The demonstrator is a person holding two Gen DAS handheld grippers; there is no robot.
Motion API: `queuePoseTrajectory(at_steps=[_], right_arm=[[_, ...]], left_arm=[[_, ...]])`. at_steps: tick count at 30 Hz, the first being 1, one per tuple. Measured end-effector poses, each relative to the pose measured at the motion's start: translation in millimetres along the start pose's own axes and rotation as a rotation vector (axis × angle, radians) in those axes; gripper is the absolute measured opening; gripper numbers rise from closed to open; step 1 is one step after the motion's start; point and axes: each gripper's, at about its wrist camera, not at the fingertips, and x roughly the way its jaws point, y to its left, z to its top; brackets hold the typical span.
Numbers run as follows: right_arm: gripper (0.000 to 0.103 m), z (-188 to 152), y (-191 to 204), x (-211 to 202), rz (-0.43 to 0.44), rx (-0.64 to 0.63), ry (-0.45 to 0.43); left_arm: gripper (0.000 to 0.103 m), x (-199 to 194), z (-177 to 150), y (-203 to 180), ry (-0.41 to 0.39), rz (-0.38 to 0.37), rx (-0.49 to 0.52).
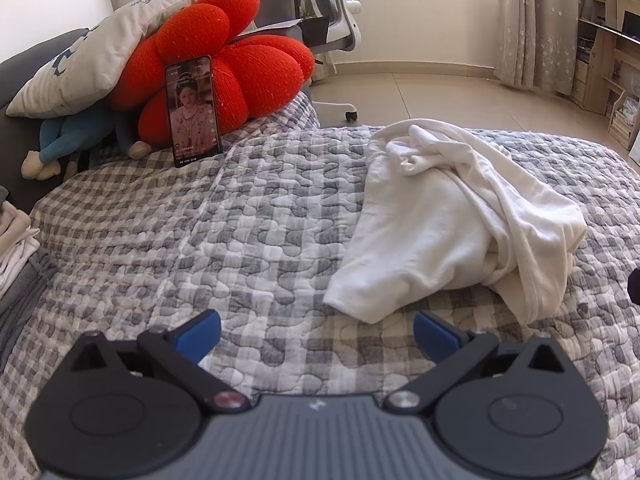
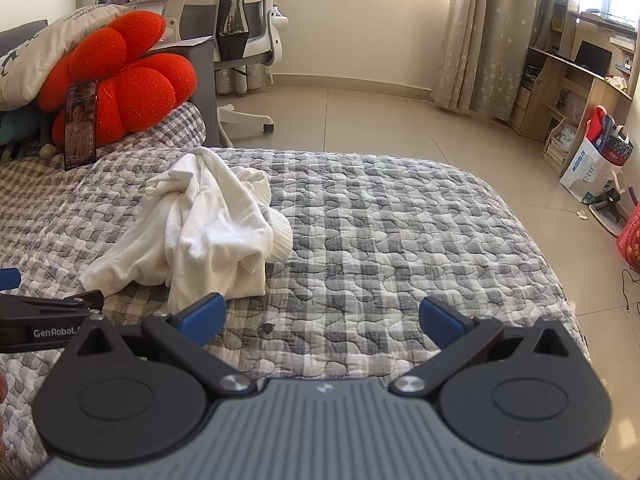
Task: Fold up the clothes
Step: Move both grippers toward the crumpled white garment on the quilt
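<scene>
Hovering with left gripper (image 1: pixel 316 330) and right gripper (image 2: pixel 322 316) both spread, empty; shirt (image 1: pixel 452 220) lying crumpled mid-frame, folding unstarted.

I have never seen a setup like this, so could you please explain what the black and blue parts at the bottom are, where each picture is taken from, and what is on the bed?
Each picture comes from a small wide-angle camera on a hand-held gripper, looking forward along its two blue-tipped fingers. One view shows the left gripper, the other the right gripper; a person carries one in each hand. Both stand wide open and hold nothing. In front of them, a crumpled white garment lies on the checked bedspread, not yet folded. At the head of the bed a phone leans against a red cushion, beside a grey pillow.
</scene>
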Motion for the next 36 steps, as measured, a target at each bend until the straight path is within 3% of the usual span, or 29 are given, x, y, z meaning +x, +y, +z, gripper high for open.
queuePoseTrajectory(at_steps=[36], right_arm=[[0.103,0.3,7.8,4.0,0.02,-0.027,0.019]], left_arm=[[0.103,2.8,-1.5,-0.1,-0.004,0.01,0.015]])
